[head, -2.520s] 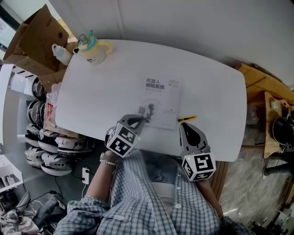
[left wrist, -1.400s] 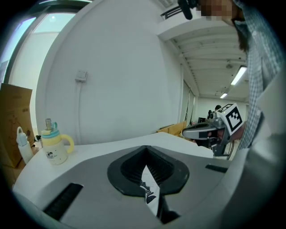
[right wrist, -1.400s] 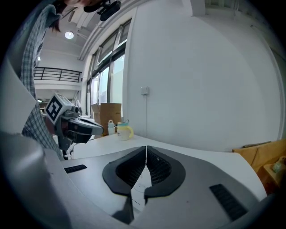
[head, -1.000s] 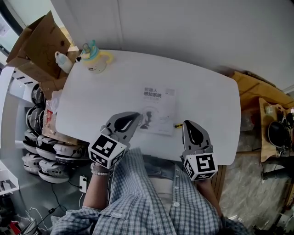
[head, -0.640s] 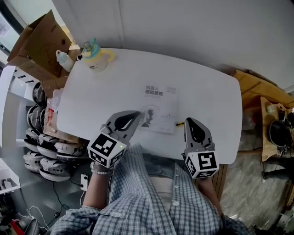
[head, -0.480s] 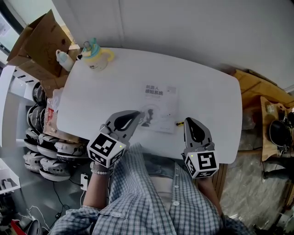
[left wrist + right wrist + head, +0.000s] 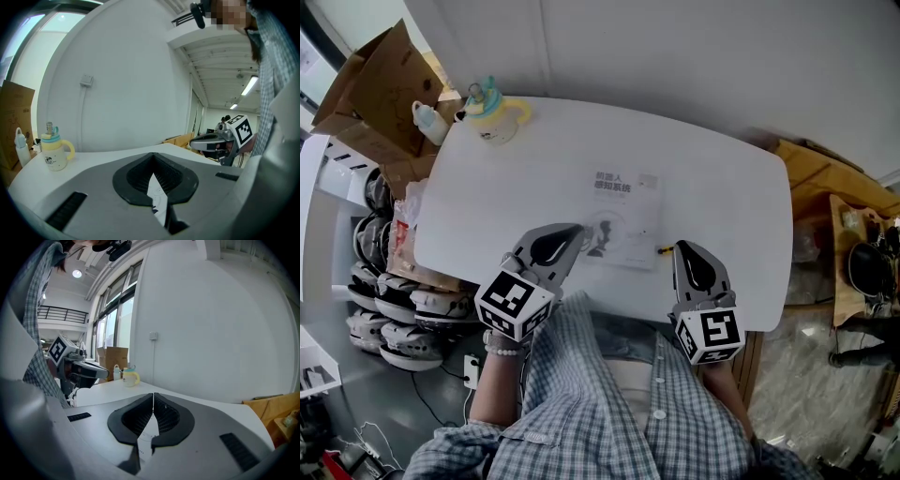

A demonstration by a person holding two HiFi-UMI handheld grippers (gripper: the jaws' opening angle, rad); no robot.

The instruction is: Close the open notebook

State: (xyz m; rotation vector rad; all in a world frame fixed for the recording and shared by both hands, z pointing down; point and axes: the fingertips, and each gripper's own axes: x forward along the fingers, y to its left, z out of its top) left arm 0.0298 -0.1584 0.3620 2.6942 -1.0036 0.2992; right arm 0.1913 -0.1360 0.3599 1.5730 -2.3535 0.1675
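Head view: the notebook (image 7: 623, 217), flat, thin, white-covered and closed, lies by the near edge of the smooth white table (image 7: 722, 187). My left gripper (image 7: 578, 229) and right gripper (image 7: 679, 247) flank it, ribbed jaws pressed together, empty.

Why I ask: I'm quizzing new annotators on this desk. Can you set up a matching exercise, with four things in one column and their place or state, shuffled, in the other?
Things:
1. notebook
2. cup
3. cardboard box
4. left gripper

Place or state:
A. on the table's far left corner
B. jaws shut, beside the notebook's left edge
C. off the table, past its far left corner
D. lying closed mid-table

Pairs: 1-D, 2-A, 3-C, 4-B.
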